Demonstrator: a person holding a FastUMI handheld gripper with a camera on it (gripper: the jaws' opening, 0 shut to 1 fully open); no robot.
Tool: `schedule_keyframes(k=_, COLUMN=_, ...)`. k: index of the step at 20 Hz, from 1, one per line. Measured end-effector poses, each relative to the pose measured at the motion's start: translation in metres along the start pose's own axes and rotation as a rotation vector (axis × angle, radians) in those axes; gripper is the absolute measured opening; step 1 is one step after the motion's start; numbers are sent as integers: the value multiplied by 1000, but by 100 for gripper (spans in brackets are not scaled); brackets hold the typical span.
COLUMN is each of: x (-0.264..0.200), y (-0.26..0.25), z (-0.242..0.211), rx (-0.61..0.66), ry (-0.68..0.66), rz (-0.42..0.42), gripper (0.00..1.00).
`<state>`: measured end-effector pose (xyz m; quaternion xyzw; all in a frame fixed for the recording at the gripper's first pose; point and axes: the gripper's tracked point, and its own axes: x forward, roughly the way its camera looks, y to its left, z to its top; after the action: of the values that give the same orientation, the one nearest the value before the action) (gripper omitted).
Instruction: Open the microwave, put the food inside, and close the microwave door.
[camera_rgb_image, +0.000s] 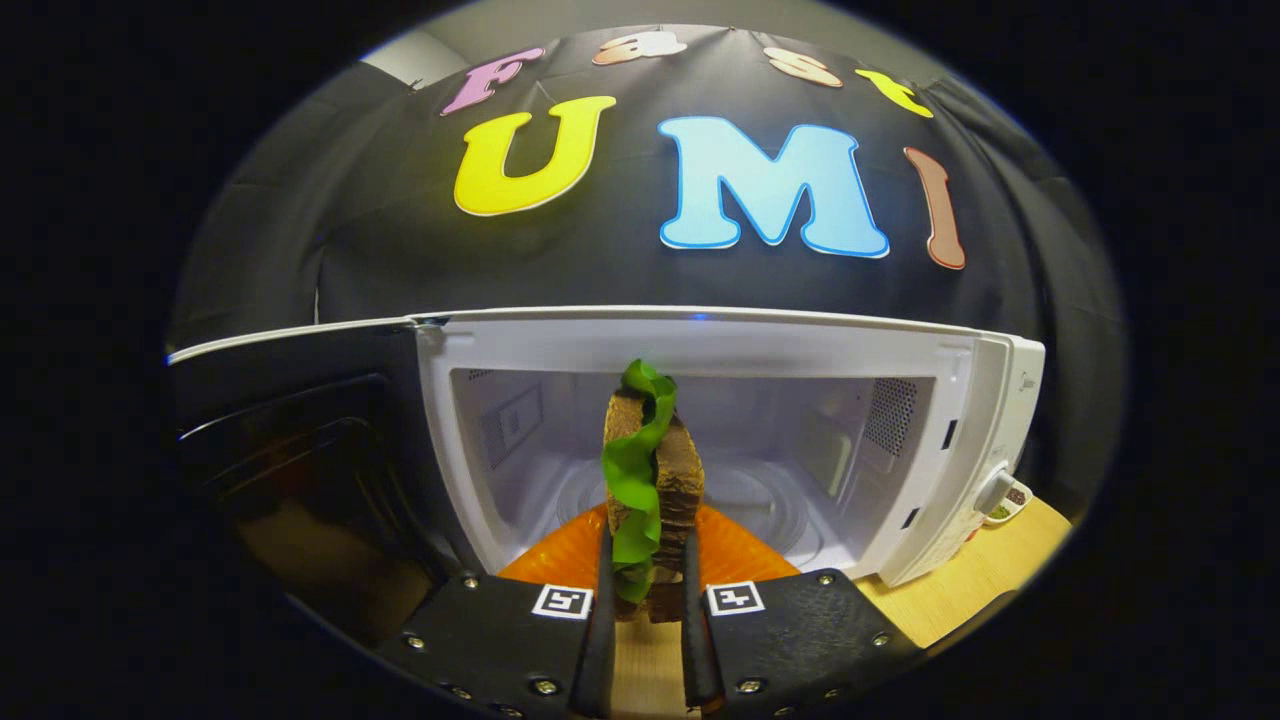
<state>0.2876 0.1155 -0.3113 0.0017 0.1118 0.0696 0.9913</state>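
A sandwich (668, 480) of brown bread with a green lettuce leaf stands on edge between my fingers, and my gripper (648, 590) is shut on it. Just below and ahead of the sandwich lies an orange plate (735, 555) at the mouth of the microwave. The white microwave (940, 400) faces me with its dark door (300, 450) swung wide to the left. Its white cavity with the glass turntable (760, 500) lies beyond the sandwich.
The microwave stands on a wooden table (980, 580). A control knob (992, 492) sits on the microwave's right panel, and a small dish (1008, 505) rests on the table behind it. The booth's black cloth wall rises behind everything.
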Motion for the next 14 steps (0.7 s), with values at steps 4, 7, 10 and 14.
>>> schedule_keyframes(k=4, x=29, y=10, z=2, rx=32, ry=-2, rz=19, gripper=27)
schedule_keyframes(k=7, x=47, y=13, z=3, rx=46, ry=-12, rz=32, gripper=27)
schedule_keyframes(k=10, x=61, y=10, z=0, rx=67, ry=-21, rz=51, gripper=27)
schedule_keyframes(k=14, x=72, y=10, z=-3, rx=69, ry=-35, rz=81, gripper=35)
